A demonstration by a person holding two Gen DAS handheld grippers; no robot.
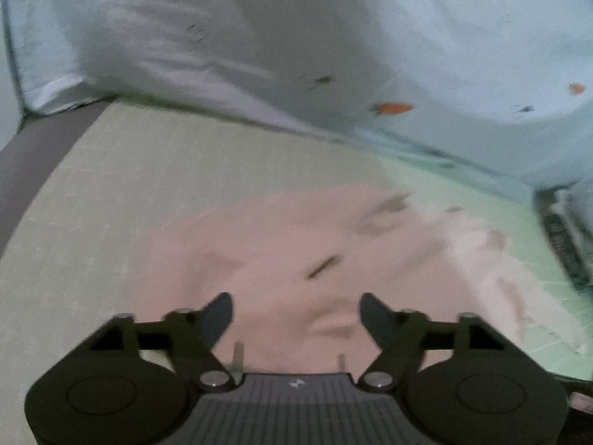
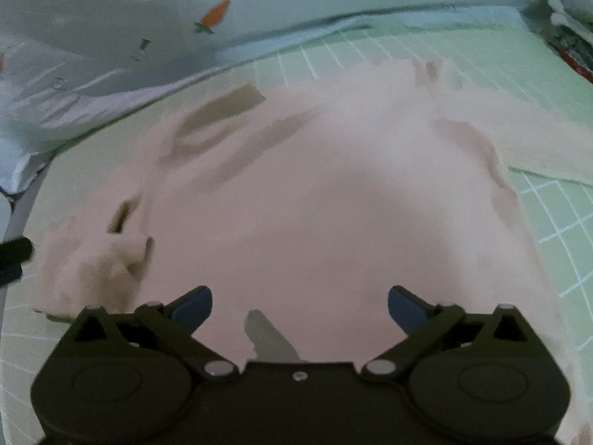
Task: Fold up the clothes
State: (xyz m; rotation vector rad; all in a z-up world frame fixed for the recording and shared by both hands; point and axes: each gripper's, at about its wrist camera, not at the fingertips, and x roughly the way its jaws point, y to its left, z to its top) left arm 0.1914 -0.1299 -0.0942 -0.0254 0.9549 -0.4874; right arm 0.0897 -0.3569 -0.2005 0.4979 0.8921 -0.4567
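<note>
A pale pink garment (image 1: pixel 281 248) lies rumpled on a green grid cutting mat (image 1: pixel 155 170). My left gripper (image 1: pixel 296 313) is open and empty, its jaws wide apart just above the garment's near part. In the right wrist view the same pink garment (image 2: pixel 326 200) spreads over the mat (image 2: pixel 548 222), with a bunched part (image 2: pixel 107 259) at the left. My right gripper (image 2: pixel 300 307) is open and empty over the garment's near edge. Both views are blurred by motion.
A light blue sheet with carrot prints (image 1: pixel 370 44) rises behind the mat and also shows in the right wrist view (image 2: pixel 148 26). A dark striped object (image 1: pixel 563 244) lies at the mat's right edge. A black object (image 2: pixel 13 256) pokes in at the left.
</note>
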